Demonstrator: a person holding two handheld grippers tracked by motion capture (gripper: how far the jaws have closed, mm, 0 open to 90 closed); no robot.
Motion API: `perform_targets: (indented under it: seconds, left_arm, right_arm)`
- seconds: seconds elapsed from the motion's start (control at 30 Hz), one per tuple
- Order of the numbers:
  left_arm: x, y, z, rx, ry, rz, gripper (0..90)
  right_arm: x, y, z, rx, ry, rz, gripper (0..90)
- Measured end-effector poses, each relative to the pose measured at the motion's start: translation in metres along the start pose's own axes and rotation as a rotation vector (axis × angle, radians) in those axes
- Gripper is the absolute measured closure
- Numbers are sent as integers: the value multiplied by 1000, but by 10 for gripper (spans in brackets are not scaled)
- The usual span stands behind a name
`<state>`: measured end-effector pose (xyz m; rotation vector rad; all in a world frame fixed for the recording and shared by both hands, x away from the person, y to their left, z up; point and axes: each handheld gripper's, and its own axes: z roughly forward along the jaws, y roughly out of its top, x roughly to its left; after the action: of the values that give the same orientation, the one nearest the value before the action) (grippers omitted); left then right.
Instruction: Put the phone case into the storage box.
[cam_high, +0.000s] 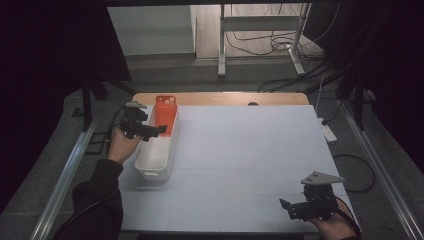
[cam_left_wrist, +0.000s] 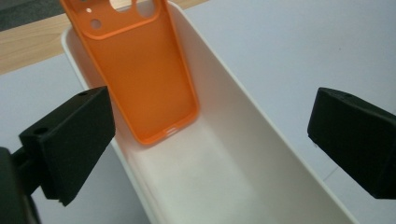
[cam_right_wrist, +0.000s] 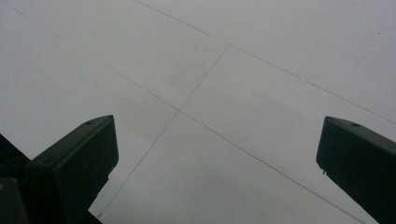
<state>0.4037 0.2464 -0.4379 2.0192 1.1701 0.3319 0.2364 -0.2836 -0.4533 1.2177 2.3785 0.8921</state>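
Note:
An orange phone case (cam_high: 166, 114) (cam_left_wrist: 135, 70) leans against the far end wall inside a long white bin (cam_high: 156, 165) (cam_left_wrist: 243, 154) at the table's left. My left gripper (cam_high: 154, 131) (cam_left_wrist: 210, 140) hovers over the bin's left rim, just short of the case, open with nothing between its jaws. At the table's near right corner my right gripper (cam_high: 287, 207) (cam_right_wrist: 217, 154) is held low over bare white tabletop, jaws wide apart and empty.
The white table surface (cam_high: 250, 150) (cam_right_wrist: 210, 70) stretches between the two hands, with a wooden strip (cam_high: 225, 98) at its far edge. Metal rails run along both sides. A table frame and cables (cam_high: 280, 42) lie on the floor beyond.

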Motion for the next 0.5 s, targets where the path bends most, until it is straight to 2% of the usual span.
perform_targets:
  seconds: [0.5]
  left_arm:
    - [-17,-12,-4,-12,-36,15,12]
  right_arm:
    - [0,0,0,-1,-1,-4,0]
